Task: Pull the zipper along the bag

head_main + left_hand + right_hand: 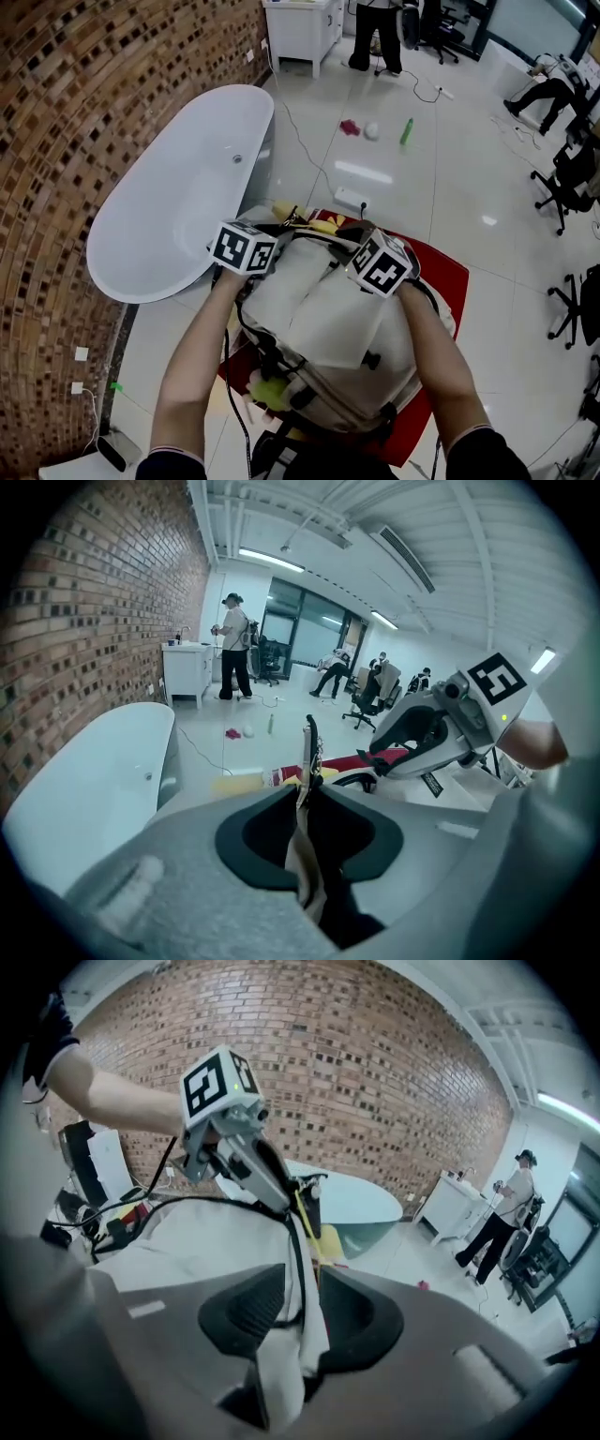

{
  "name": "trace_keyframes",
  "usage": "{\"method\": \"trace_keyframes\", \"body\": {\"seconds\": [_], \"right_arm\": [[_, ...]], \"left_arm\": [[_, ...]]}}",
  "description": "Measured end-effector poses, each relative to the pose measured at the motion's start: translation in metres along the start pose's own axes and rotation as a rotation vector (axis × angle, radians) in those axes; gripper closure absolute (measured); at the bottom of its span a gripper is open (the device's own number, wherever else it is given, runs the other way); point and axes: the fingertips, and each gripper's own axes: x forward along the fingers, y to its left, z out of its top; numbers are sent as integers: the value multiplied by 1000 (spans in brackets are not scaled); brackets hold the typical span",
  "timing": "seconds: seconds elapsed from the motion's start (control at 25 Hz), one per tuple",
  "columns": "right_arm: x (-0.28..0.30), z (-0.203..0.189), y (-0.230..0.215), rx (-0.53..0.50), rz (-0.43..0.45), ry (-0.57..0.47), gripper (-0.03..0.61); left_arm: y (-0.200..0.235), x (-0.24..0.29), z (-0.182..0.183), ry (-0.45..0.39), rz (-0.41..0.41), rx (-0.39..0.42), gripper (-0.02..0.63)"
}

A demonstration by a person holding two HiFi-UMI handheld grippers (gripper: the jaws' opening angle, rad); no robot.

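L gripper (pixel 302 799): clamped on top edge of cream fabric backpack (pixel 323 323), near-centre on red mat (pixel 452 274). R gripper (pixel 302 1277): jaws apart, bag fabric between, unpinched. Rec: L holds edge taut; R closes squarely on zip pull, draws along track.

Cream-white bag (pixel 323 323) with black trim, lying on a red mat (pixel 452 272), long axis from 6 to 12 o'clock in the head view. Black zipper line (pixel 296 1251) along the 12 o'clock end, fabric there bunched and lifted upright. Whether open or closed, unclear.
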Motion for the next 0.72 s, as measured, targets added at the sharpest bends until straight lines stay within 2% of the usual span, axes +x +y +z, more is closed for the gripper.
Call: {"method": "trace_keyframes", "body": {"seconds": [0.08,0.16,0.24,0.32,0.36,0.56,0.64,0.68,0.72], "right_arm": [[8,22,-4,-18,9,-40,460],[31,30,-4,-51,26,-30,453],[53,26,-2,-75,49,-16,467],[61,22,-1,-86,65,-27,529],[61,20,-1,-89,69,-34,538],[56,17,-4,-68,69,-39,543],[56,13,-10,-64,41,-20,543],[55,9,-14,-58,24,-6,545],[53,4,-18,-42,15,0,545]], "left_arm": [[0,1,1,-2,-6,-10,551],[1,1,0,-6,-10,-24,551],[4,0,-1,-17,5,-45,551],[8,4,-3,-28,18,-71,551],[10,6,-4,-34,15,-88,551],[10,6,-13,-44,-9,-173,548],[17,-2,-23,-18,32,-168,556],[25,-9,-32,10,72,-152,594],[32,-17,-43,38,105,-132,595]]}}
